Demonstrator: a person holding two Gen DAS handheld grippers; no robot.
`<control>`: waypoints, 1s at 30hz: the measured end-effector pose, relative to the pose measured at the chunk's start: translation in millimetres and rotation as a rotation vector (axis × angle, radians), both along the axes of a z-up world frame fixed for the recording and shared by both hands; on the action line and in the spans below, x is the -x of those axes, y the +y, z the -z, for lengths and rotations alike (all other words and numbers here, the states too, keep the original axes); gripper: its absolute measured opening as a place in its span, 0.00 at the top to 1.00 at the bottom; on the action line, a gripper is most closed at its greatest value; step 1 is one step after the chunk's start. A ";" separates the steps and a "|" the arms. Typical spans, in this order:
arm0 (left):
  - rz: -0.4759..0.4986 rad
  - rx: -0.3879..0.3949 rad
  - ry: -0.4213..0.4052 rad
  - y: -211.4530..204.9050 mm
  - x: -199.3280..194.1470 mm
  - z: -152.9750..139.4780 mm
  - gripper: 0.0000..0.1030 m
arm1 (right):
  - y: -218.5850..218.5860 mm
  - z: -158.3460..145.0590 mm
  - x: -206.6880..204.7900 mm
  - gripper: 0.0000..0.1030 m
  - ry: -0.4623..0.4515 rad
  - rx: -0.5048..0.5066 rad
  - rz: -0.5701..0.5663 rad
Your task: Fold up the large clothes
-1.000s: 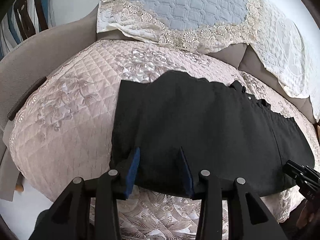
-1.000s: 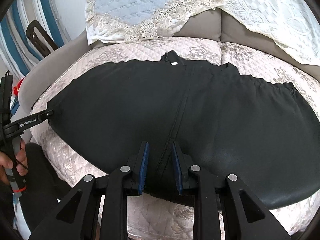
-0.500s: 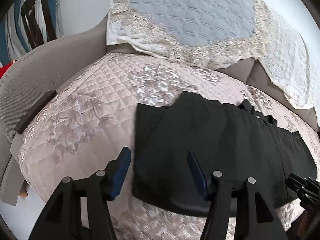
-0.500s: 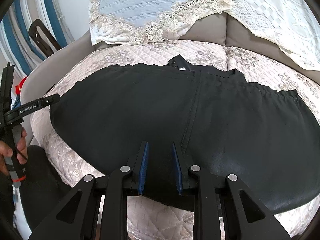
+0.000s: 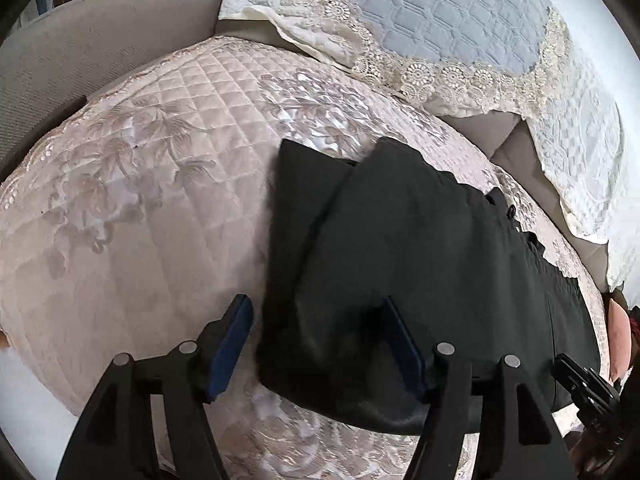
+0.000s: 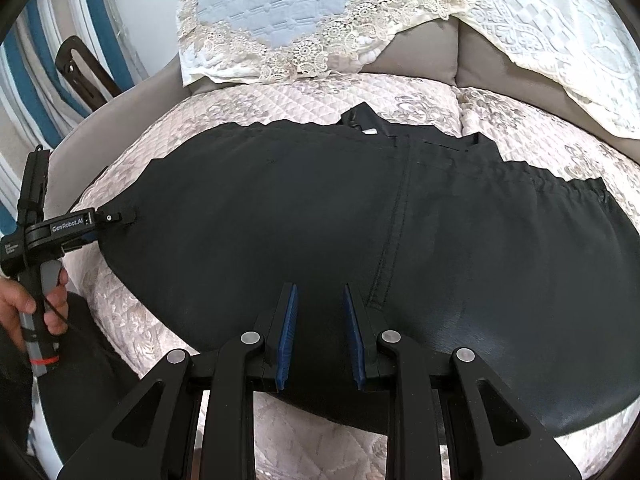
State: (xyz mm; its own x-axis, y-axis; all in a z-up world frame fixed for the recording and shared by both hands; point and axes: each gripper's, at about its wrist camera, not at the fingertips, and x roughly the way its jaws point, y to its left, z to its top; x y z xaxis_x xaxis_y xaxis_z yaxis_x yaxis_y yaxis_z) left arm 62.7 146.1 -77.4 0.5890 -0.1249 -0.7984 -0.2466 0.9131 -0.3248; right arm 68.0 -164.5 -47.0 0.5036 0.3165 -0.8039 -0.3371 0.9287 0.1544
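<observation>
A large black garment (image 6: 360, 216), folded lengthwise, lies flat across the quilted pink sofa cover (image 5: 140, 200). In the left wrist view the garment (image 5: 420, 260) ends at a two-layered left edge. My left gripper (image 5: 320, 340) is wide open, its jaws straddling the garment's near left corner. It also shows in the right wrist view (image 6: 116, 216) at the garment's left end. My right gripper (image 6: 320, 320) is open with a narrow gap, empty, over the garment's near edge by the centre seam. Its tip shows in the left wrist view (image 5: 580, 384).
A grey sofa arm (image 5: 80, 52) curves round the left. Blue quilted lace-edged covers (image 5: 420, 20) and a white lace cover (image 6: 560, 20) drape the sofa back. A dark chair (image 6: 80, 72) stands behind the arm, with striped blue cloth beside it.
My left gripper opened wide and moved left along the garment to its left end. The right gripper kept its gap and shifted slightly left of the seam.
</observation>
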 end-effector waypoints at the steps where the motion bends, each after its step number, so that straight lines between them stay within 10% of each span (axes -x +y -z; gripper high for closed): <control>1: 0.000 -0.005 0.002 -1.0 -1.3 0.4 0.33 | 1.0 0.5 -0.5 0.76 0.002 0.000 -0.001; 8: 0.016 -0.040 0.008 -10.1 -6.8 1.7 0.40 | 2.9 4.4 -2.5 0.76 0.008 -0.005 -0.005; 19: 0.027 -0.136 -0.018 -17.5 -2.5 -10.9 0.80 | 2.8 5.9 -2.4 0.76 0.013 0.000 -0.002; 30: 0.061 -0.079 -0.100 -21.1 4.5 -45.4 0.88 | 2.8 21.4 -5.8 0.76 0.049 0.047 -0.024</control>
